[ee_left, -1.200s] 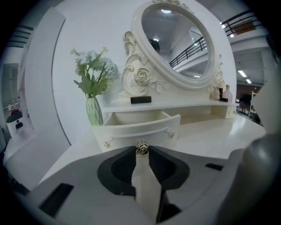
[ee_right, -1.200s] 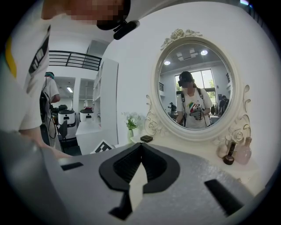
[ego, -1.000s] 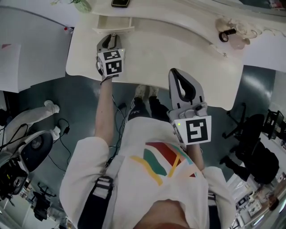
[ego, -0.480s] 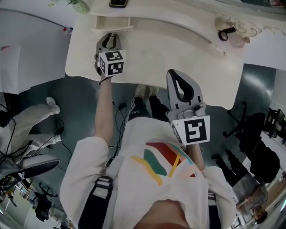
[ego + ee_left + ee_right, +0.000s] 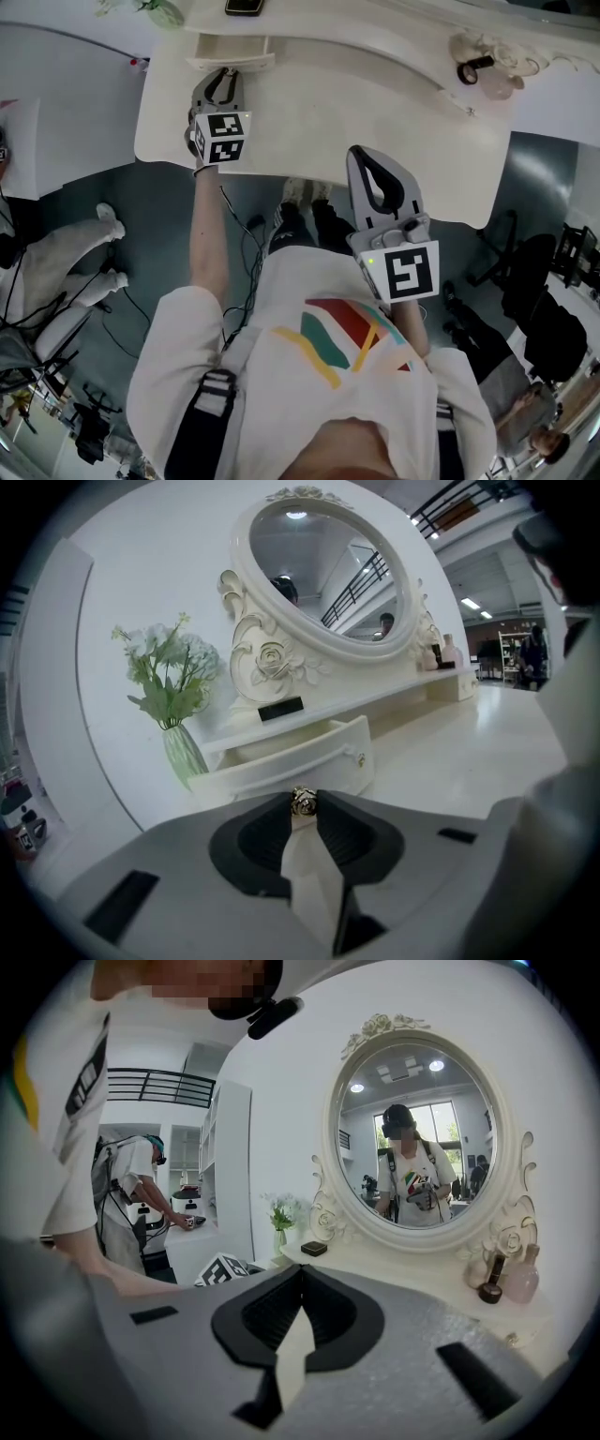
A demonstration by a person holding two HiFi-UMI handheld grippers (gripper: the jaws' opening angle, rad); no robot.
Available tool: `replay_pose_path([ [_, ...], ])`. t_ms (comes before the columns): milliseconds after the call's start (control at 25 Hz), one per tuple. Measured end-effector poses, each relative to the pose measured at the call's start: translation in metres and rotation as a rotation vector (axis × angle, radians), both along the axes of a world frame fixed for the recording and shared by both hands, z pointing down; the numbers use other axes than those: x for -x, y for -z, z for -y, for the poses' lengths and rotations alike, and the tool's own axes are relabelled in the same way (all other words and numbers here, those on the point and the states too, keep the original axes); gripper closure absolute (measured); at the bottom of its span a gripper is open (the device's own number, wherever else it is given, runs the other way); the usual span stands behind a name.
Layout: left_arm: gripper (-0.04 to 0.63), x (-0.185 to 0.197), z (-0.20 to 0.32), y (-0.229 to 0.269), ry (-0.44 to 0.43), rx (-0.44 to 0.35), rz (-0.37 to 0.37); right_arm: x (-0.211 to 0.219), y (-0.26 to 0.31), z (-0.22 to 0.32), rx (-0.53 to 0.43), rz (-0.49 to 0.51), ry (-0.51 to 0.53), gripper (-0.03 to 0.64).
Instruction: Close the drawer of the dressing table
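At the drawer knob (image 5: pixel 303 802), left claw (image 5: pixel 229 75) outstretched.

Illumination: bright, even, from ceiling lamps (image 5: pixel 436 1066) reflected in the mirror (image 5: pixel 417 1138). Both gripper views: strong fisheye curvature, dark vignetted corners.

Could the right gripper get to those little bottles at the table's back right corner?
Probably yes: the right gripper hangs over bare tabletop, and nothing stands between it and the bottles. Its jaws are shut, so they would need opening first.

No readable text; coded squares on left gripper (image 5: pixel 228 74) and right gripper (image 5: pixel 361 152).
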State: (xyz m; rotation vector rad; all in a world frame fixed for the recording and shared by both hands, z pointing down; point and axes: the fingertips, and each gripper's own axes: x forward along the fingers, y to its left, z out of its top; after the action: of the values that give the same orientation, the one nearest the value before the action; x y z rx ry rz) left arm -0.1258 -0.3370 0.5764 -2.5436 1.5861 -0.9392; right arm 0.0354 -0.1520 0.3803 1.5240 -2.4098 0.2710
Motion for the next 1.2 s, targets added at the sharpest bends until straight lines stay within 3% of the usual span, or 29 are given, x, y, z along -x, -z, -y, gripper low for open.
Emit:
replay_pose_path([
  [200,0.515,0.001,0.009,0.004,-0.024,0.008,0.006,0.000,0.001,0.004,-0.018,-0.008,0.008,0.617],
  [1200,0.515,-0.005,0.035,-0.004,0.022,0.049,-0.016,-0.007,-0.008,0.021,0.023,-0.004,-0.009,0.617],
])
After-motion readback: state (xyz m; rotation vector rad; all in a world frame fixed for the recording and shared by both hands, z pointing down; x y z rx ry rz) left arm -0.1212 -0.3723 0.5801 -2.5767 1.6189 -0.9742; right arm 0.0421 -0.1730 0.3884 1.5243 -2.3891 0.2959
